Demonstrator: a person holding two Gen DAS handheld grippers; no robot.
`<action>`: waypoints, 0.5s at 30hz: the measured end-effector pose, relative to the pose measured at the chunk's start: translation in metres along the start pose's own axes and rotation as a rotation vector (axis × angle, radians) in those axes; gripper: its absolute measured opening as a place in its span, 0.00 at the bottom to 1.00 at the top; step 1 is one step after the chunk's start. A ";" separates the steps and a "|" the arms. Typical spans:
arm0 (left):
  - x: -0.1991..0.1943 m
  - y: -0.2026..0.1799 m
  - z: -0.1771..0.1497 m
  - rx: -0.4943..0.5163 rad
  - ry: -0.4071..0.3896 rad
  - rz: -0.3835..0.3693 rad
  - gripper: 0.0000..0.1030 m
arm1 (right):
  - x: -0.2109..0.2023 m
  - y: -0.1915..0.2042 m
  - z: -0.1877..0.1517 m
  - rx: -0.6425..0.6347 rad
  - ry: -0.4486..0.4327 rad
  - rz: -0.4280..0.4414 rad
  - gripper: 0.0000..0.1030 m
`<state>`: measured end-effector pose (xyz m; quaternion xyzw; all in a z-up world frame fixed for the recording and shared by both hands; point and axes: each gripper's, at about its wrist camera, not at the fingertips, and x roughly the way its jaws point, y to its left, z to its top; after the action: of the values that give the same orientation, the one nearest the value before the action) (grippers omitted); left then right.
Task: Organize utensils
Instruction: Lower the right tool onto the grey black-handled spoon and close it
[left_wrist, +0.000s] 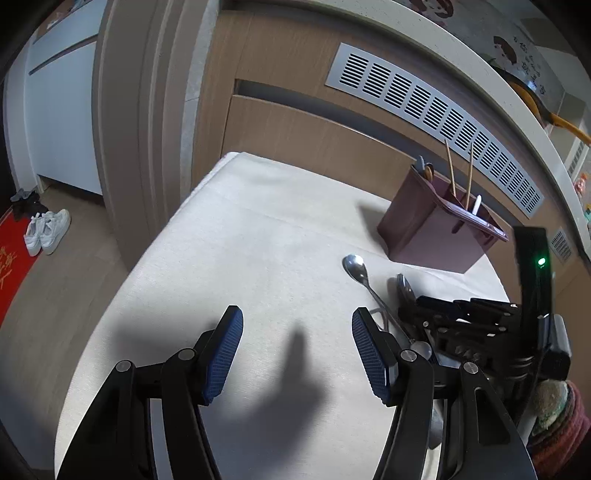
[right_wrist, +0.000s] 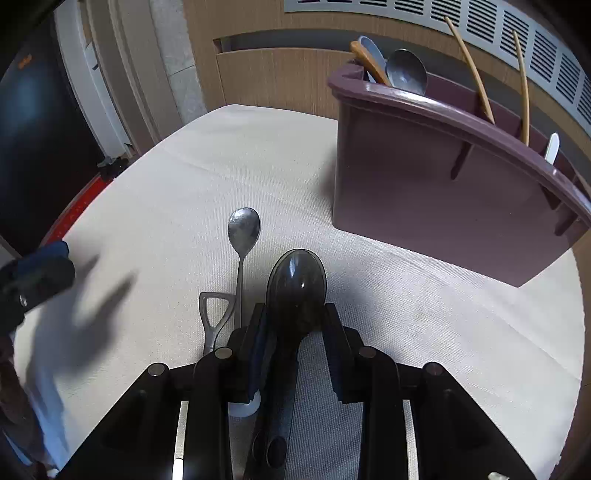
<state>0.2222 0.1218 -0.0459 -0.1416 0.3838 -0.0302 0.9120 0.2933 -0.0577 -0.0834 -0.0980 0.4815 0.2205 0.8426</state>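
On the cloth-covered counter (right_wrist: 155, 192), reading left to right, the left gripper (left_wrist: 297, 354) comes first: its blue-padded jaws stand wide apart over bare cloth and hold nothing. Just right of it lie a steel spoon (right_wrist: 242, 236), bowl toward the far edge and handle running back toward the person, and beside that handle a small shovel-shaped utensil (right_wrist: 214, 314) with a loop grip. Next is the right gripper (right_wrist: 295, 321), its jaws closed on the neck of a dark spoon (right_wrist: 295, 284); the spoon's long axis runs straight forward along the fingers, bowl ahead and handle passing back under the gripper. Whether the bowl rests on the cloth or is just lifted cannot be told. The holder (right_wrist: 436, 192), a purple divided caddy, stands ahead and to the right of this spoon, near the far right edge of the counter and against the wooden cabinet front. Its left compartment already carries spoons (right_wrist: 404, 72), the middle one two chopsticks (right_wrist: 476, 70), and a white utensil (right_wrist: 552, 147) shows at the right end. The right gripper is clearly the nearer one, and the likely move is up, forward and rightward, tipping the spoon to enter the left compartment. The cloth between spoon and holder is open; the holder's tall front rim and the leaning chopsticks are what could catch.
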 end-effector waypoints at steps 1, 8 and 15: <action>0.001 -0.001 0.000 0.002 0.004 -0.004 0.60 | -0.005 -0.005 -0.001 0.015 -0.010 0.029 0.26; 0.014 -0.025 -0.002 0.036 0.057 -0.060 0.60 | -0.058 -0.046 -0.024 0.028 -0.111 -0.081 0.26; 0.023 -0.086 -0.020 0.173 0.092 -0.120 0.52 | -0.091 -0.113 -0.059 0.183 -0.147 -0.177 0.26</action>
<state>0.2287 0.0305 -0.0507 -0.0835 0.4121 -0.1243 0.8988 0.2610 -0.2049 -0.0417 -0.0466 0.4261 0.1073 0.8971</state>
